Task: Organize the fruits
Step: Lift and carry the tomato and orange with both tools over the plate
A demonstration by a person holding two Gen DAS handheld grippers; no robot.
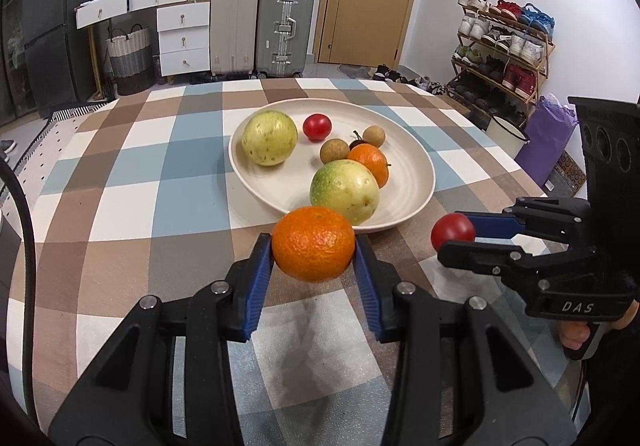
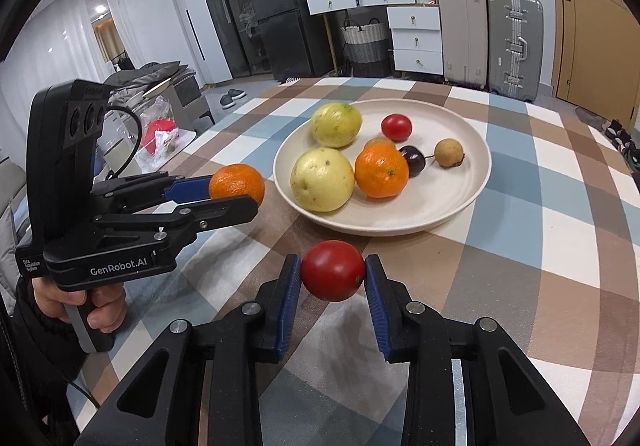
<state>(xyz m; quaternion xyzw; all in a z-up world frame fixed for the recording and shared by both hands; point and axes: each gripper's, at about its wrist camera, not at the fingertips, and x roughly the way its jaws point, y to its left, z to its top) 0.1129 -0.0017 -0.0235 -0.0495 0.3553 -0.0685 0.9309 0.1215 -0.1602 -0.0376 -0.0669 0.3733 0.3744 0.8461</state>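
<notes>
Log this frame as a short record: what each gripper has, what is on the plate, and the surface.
left gripper: shut on an orange, lifted off the cloth
right gripper: shut on a tomato, also lifted
plate: two green-yellow fruits, one orange, one tomato, two small brown fruits, one dark cherry
surface: checked tablecloth
</notes>
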